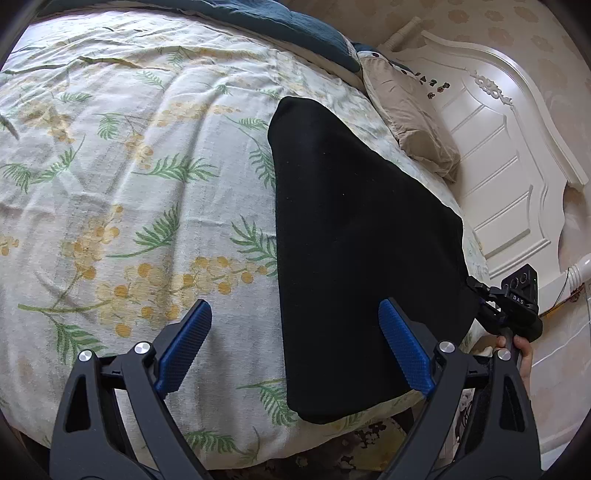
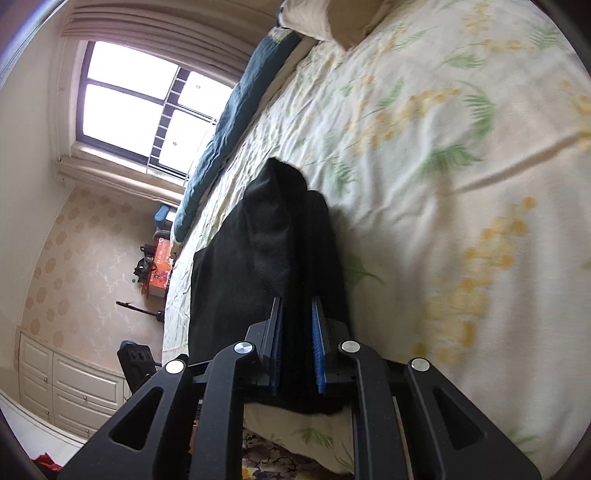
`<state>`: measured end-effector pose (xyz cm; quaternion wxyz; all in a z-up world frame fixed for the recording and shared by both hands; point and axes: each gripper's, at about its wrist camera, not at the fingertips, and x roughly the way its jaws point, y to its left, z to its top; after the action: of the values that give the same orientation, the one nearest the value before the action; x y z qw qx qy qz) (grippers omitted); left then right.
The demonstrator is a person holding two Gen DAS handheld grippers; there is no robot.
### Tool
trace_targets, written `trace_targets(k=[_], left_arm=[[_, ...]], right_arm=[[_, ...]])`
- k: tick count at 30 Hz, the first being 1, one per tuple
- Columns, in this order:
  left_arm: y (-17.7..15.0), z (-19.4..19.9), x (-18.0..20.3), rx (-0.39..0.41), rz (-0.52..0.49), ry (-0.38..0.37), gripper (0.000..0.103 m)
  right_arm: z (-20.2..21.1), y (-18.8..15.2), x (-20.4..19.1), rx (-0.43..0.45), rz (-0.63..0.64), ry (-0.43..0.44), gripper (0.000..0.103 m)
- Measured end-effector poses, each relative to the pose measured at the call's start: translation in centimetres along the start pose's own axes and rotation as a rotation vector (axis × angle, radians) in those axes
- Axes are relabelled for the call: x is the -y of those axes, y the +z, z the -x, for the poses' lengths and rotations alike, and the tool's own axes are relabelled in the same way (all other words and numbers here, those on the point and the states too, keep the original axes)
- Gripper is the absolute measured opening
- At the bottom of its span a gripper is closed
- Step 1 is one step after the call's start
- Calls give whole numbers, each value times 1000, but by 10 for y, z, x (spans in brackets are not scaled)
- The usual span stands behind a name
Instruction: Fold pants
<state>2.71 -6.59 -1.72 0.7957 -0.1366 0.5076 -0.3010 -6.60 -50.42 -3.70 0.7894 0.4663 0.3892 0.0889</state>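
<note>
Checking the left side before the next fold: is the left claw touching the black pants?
Apart. The left wrist view shows the left claw open above the bed, its blue pads closing on nothing; the black pants lie flat beneath.

Wide bare bedspread (image 1: 147, 166) left of the black pants (image 1: 362, 240), w/ room to pass. Pillow (image 1: 410, 122) & headboard (image 1: 498, 155) block the right; blue blanket (image 1: 288, 26) lines the far edge.

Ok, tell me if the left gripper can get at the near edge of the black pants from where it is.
Probably yes. The left gripper is open and empty, and the black pants lie flat on the bedspread, partly between its fingers, with nothing in the way.
</note>
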Motion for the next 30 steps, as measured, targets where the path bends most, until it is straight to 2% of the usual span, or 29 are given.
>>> trace_targets(k=[2, 3, 4, 7, 11, 16, 20, 23, 24, 25, 26, 27, 28, 30], left_arm=[[0, 0, 0, -4, -1, -2, 92], [0, 1, -1, -7, -1, -7, 92], [0, 1, -1, -10, 1, -12, 92], [0, 1, -6, -29, 25, -61, 92], [0, -5, -12, -63, 80, -130, 92], [0, -15, -6, -70, 72, -139, 92], [3, -22, 0, -71, 70, -163, 92], [3, -26, 5, -75, 75, -197, 90], [3, -27, 7, -85, 71, -222, 84], [3, -30, 9, -100, 68, -229, 77], [2, -32, 12, -102, 58, -202, 70], [1, -34, 14, -105, 43, -188, 63], [1, -34, 16, -104, 29, -181, 60], [1, -32, 17, -99, 30, -178, 49]], right_arm=[[13, 2, 6, 28, -21, 8, 38], [20, 2, 9, 40, -37, 39, 56], [24, 2, 11, 50, -45, 65, 68], [25, 0, 19, 37, -68, 139, 72], [5, -6, 21, -26, -59, 120, 73], [-19, -9, 7, -79, -23, 164, 74], [-27, -11, 3, -89, 9, 159, 77], [-26, -14, 1, -87, 39, 147, 75], [-27, -16, -2, -84, 48, 136, 71], [-28, -18, -3, -86, 58, 120, 59], [-29, -19, -3, -87, 60, 112, 55], [-30, -21, -1, -81, 50, 122, 51], [-31, -22, 1, -78, 44, 132, 46], [-32, -24, 0, -73, 47, 132, 42]])
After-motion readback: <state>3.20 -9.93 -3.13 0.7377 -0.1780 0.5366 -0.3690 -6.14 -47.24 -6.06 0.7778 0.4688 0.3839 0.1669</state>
